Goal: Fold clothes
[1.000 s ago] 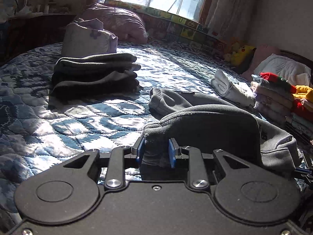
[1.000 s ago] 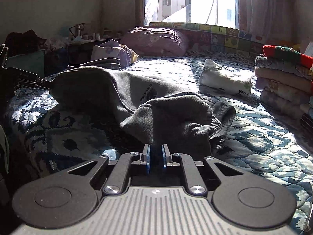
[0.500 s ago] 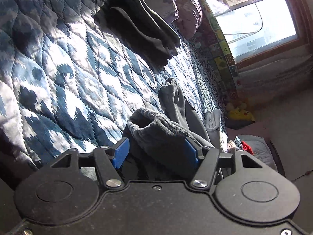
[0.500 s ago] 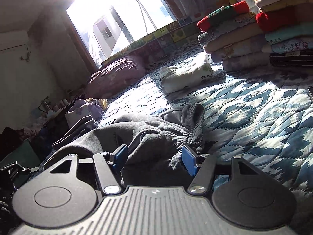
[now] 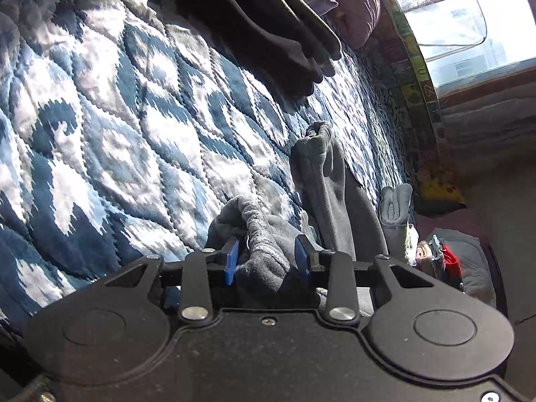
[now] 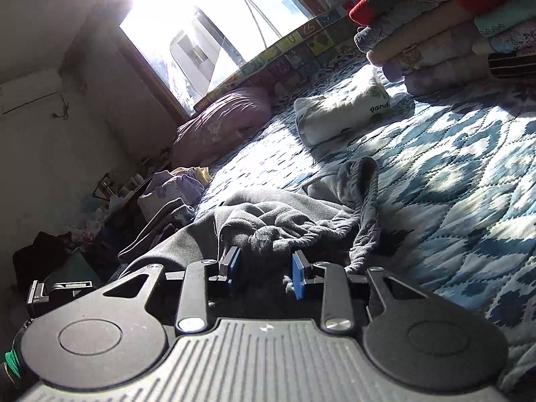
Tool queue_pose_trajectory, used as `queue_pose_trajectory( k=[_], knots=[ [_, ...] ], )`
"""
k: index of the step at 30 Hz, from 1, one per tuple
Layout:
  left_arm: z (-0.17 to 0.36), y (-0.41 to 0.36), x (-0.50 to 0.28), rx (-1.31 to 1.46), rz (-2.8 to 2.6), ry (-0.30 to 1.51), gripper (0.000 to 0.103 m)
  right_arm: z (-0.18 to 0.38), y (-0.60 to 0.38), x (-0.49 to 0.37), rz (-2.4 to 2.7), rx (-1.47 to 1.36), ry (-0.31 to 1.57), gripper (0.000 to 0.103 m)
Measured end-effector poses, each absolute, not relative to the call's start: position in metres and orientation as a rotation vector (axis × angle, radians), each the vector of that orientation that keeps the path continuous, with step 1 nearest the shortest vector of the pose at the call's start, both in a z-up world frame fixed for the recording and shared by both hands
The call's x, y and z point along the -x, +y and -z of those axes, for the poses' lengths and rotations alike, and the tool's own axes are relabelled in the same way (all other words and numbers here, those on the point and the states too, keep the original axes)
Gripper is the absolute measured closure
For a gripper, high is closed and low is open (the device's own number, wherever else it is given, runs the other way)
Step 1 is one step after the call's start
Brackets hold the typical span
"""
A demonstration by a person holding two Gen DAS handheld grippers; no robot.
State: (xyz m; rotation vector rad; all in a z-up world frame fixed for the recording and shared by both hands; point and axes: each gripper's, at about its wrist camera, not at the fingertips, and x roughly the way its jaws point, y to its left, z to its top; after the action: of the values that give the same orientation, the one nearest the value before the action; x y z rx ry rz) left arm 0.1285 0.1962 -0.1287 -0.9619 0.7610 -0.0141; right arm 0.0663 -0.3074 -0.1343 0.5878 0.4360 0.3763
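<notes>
A grey fleece garment (image 5: 335, 194) with an elastic waistband lies crumpled on the blue-and-white quilt (image 5: 100, 134). A bunch of its fabric fills the gap between the blue pads of my left gripper (image 5: 266, 263), and the pads press on it from both sides. In the right wrist view the same garment (image 6: 301, 207) is heaped just ahead of my right gripper (image 6: 264, 271). Its pads stand apart, low over the cloth. The gap between them is in shadow, with a fold near the right pad.
A folded dark stack (image 5: 268, 33) lies further up the bed. A folded white piece (image 6: 341, 117), a tall pile of folded clothes (image 6: 435, 40) and a purple pillow (image 6: 217, 127) sit near the window. Bare quilt (image 6: 469, 184) stretches to the right.
Both grippers tilted down toward the bed and opened wide, dropping the lifted garment. Both jaws have since narrowed again, the left one onto the bunched fabric.
</notes>
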Motion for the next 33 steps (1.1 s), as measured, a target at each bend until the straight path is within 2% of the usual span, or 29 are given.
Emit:
queue_pose_trajectory(
  k=[3, 4, 6, 8, 10, 12, 13, 14, 16, 19, 22, 28, 33],
  knots=[
    [0.110, 0.200, -0.127, 0.903, 0.101, 0.662, 0.077, 0.116, -0.316, -0.045, -0.333, -0.485, 0.307, 0.077],
    [0.102, 0.205, -0.125, 0.899, 0.139, 0.608, 0.077, 0.111, -0.319, -0.038, -0.334, -0.443, 0.277, 0.099],
    [0.087, 0.213, -0.115, 0.818, 0.173, 0.504, 0.079, 0.108, -0.324, -0.031, -0.356, -0.411, 0.273, 0.101],
    [0.086, 0.217, -0.105, 0.717, 0.189, 0.493, 0.081, 0.112, -0.327, -0.032, -0.387, -0.375, 0.333, 0.101],
    [0.091, 0.221, -0.096, 0.618, 0.153, 0.533, 0.078, 0.118, -0.326, -0.032, -0.399, -0.343, 0.394, 0.100],
    [0.108, 0.231, -0.091, 0.612, 0.075, 0.595, 0.077, 0.124, -0.328, -0.032, -0.382, -0.362, 0.433, 0.097],
    [0.117, 0.238, -0.087, 0.665, 0.068, 0.620, 0.072, 0.126, -0.330, -0.032, -0.372, -0.381, 0.448, 0.089],
    [0.123, 0.244, -0.082, 0.722, 0.060, 0.623, 0.059, 0.128, -0.332, -0.033, -0.367, -0.410, 0.456, 0.064],
    [0.129, 0.248, -0.074, 0.808, 0.029, 0.627, 0.048, 0.133, -0.339, -0.035, -0.349, -0.502, 0.455, 0.031],
    [0.138, 0.248, -0.068, 0.934, 0.000, 0.650, 0.047, 0.140, -0.346, -0.048, -0.360, -0.637, 0.468, 0.031],
    [0.139, 0.238, -0.072, 0.981, -0.006, 0.676, 0.047, 0.150, -0.345, -0.066, -0.338, -0.722, 0.505, 0.039],
    [0.127, 0.213, -0.083, 0.787, -0.007, 0.709, 0.047, 0.167, -0.332, -0.094, -0.329, -0.802, 0.603, 0.046],
    [0.112, 0.210, -0.096, 0.593, 0.034, 0.688, 0.047, 0.176, -0.333, -0.104, -0.328, -0.854, 0.629, 0.046]
  ],
)
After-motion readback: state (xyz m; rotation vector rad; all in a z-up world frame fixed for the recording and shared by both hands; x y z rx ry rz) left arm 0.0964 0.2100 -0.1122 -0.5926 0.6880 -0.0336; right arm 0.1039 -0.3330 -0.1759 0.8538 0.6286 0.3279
